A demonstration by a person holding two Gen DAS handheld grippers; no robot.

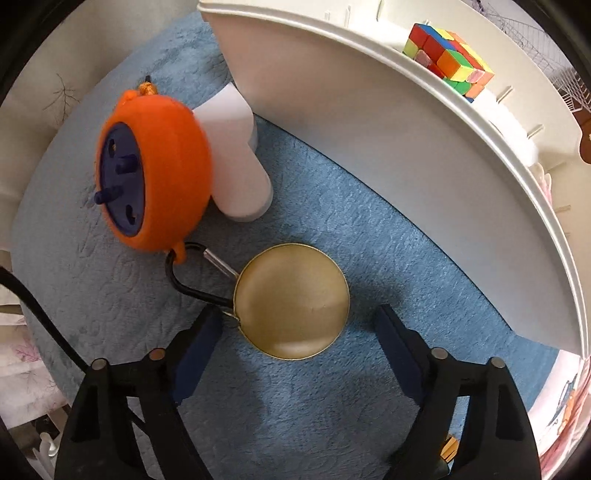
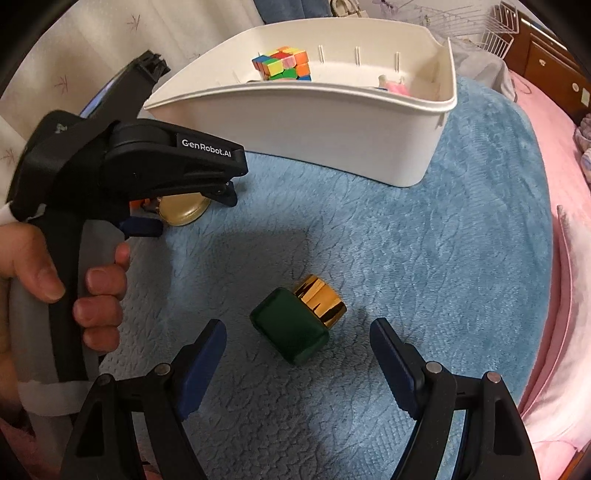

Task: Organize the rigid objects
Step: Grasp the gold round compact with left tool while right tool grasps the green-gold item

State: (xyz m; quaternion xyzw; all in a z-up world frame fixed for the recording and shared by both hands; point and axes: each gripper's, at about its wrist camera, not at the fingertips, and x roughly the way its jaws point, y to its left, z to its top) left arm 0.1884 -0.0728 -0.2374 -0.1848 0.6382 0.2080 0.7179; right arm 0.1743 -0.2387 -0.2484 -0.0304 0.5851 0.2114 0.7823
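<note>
1. Blue plush blanket (image 2: 424, 258): textured pile, covers the work surface.
2. Pink bedding (image 2: 554, 332): lies along the blanket's right edge.
3. Pale curtain (image 2: 74, 55): faint branch print, hangs behind the blanket's far left side.
4. White wire rack (image 2: 495, 33): stands beyond the blanket's far right corner.
5. Brown wooden cabinet (image 2: 554, 62): small knobs, just right of the rack, past the pink bedding.
</note>
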